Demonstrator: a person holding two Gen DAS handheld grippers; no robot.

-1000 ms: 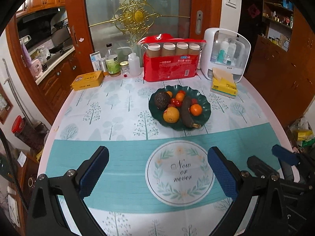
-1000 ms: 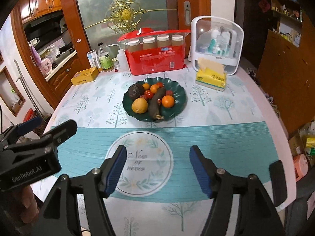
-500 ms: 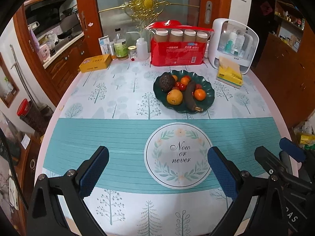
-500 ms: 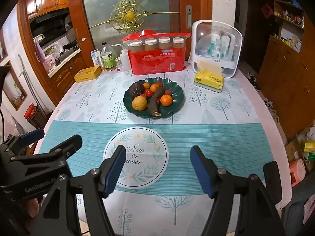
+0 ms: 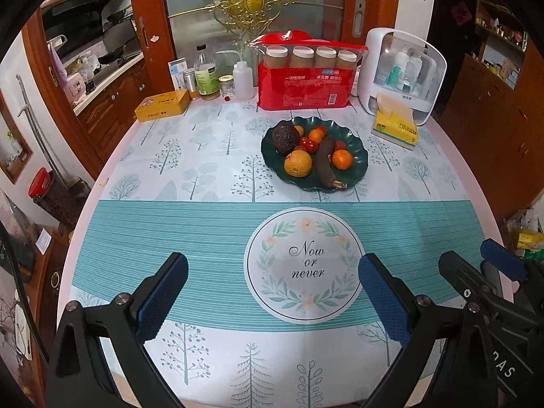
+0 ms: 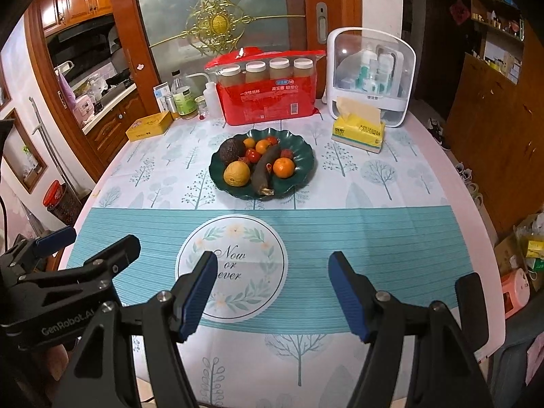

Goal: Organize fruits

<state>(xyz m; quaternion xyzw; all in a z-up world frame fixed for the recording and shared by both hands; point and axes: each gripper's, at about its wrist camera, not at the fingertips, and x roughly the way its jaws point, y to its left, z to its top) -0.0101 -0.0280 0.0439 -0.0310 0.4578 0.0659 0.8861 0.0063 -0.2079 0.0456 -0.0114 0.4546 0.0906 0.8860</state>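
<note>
Seemingly finished: all fruit (image 5: 298,163) sits on the plate (image 5: 358,149); left tool (image 5: 272,292) and right tool (image 6: 272,292) spread, empty, well short of it.

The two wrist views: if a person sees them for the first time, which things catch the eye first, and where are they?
The dark green plate heaped with fruit sits past the middle of the table, with a blackened banana lying between a yellow citrus and an orange. Behind it stands a red pack of paper cups. Nearer, the round "Now or never" print lies ahead of both open hand-held grippers, left and right.
</note>
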